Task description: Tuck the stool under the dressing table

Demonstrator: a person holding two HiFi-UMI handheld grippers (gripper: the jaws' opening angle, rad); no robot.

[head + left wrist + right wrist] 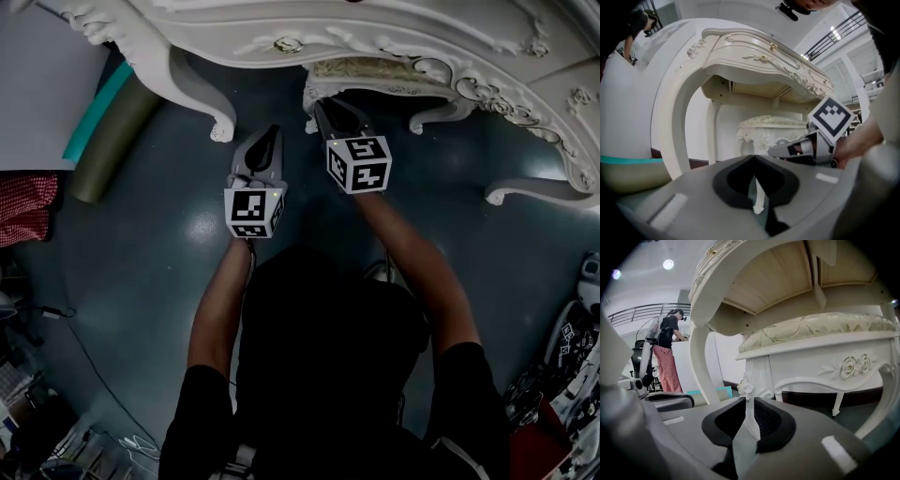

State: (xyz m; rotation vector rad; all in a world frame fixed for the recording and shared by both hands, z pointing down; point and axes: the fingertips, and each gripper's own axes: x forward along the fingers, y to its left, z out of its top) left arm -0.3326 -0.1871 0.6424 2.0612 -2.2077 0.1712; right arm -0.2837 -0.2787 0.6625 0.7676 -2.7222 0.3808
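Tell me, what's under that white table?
A stool with a cushioned seat stands there. From above, the tabletop hides its rear; only its front legs and seat edge show.

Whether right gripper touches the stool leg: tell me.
Touching. The right gripper view shows the stool leg clamped between the jaws of the right gripper, no gap either side.

the head camera looks steeply down from over the person, well above the left gripper (274,131) and the right gripper (328,108), with the dressing table (375,42) ahead of both. the left gripper view's camera rides low behind its own jaws and faces almost level under the table, with the stool (771,129) ahead and the right gripper just to its right. the right gripper view's camera sits close to the stool, the table's underside overhead. all three views share the stool and the table's front leg (202,94).
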